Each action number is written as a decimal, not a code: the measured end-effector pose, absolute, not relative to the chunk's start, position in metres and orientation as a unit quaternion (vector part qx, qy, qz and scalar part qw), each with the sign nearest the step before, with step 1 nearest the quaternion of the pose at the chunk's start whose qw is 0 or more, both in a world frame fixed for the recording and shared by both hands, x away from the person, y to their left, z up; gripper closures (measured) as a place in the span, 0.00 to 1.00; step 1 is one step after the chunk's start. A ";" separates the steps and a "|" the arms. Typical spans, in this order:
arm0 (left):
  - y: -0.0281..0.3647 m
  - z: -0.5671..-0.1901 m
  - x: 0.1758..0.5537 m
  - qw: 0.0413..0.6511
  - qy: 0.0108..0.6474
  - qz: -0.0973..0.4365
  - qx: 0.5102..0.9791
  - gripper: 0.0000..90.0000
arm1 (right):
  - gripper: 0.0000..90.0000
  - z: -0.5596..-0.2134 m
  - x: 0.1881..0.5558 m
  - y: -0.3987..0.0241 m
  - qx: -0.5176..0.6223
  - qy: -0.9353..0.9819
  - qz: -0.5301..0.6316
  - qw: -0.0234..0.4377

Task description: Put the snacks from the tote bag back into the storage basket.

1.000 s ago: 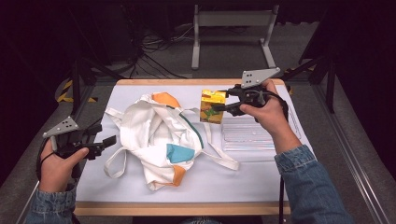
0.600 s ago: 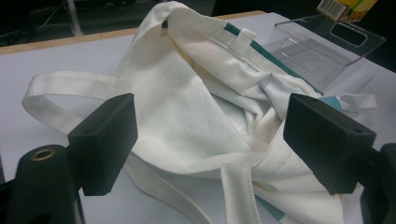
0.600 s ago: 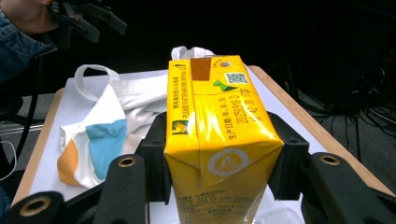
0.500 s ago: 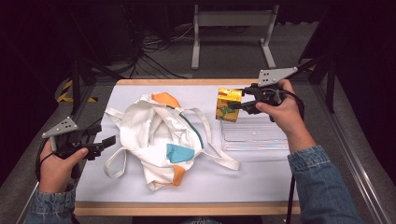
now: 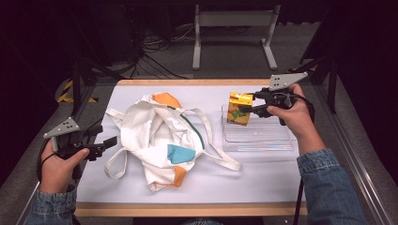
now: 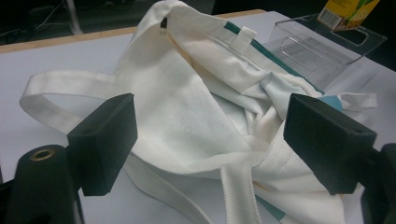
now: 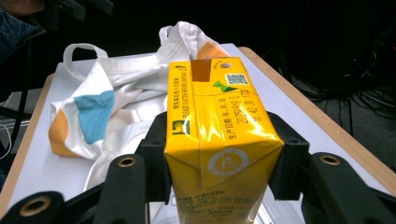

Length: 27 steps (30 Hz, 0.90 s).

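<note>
A yellow juice carton (image 5: 239, 108) (image 7: 219, 135) hangs upright over the far left end of a clear plastic tray (image 5: 263, 136), with my right gripper (image 5: 247, 108) (image 7: 219, 156) shut on its sides. The carton's corner (image 6: 348, 11) and the clear tray (image 6: 322, 46) appear far off in the left gripper view. A crumpled white tote bag (image 5: 162, 133) (image 6: 205, 107) (image 7: 116, 112) with teal, blue and orange patches lies mid-table. My left gripper (image 5: 110, 144) (image 6: 210, 140) stands open at the bag's left side, close to a handle loop (image 5: 115, 161), its jaws wide apart with nothing between them.
The white table top (image 5: 281, 173) has a wooden rim. Dark floor, cables and a grey metal stand (image 5: 232, 28) lie beyond the far edge. Bag straps (image 5: 220, 154) trail toward the tray's near left corner.
My right gripper has carried the carton rightward and a little farther away, from beside the bag to above the tray's far left end. The left gripper has stayed put.
</note>
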<state>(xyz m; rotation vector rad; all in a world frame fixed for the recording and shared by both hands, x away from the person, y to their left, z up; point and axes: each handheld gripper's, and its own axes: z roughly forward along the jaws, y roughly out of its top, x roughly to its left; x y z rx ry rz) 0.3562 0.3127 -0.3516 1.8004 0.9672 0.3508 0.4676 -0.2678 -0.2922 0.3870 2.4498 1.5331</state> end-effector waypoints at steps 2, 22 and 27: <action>0.312 -0.352 0.356 0.509 0.401 0.145 0.748 0.20 | 0.57 -0.296 0.469 -0.270 0.133 0.836 0.520 0.112; 0.313 -0.353 0.353 0.506 0.404 0.148 0.748 0.20 | 0.57 -0.332 0.467 -0.278 0.133 0.857 0.491 0.084; 0.318 -0.353 0.347 0.504 0.410 0.153 0.745 0.20 | 0.57 -0.336 0.466 -0.276 0.124 0.863 0.484 0.077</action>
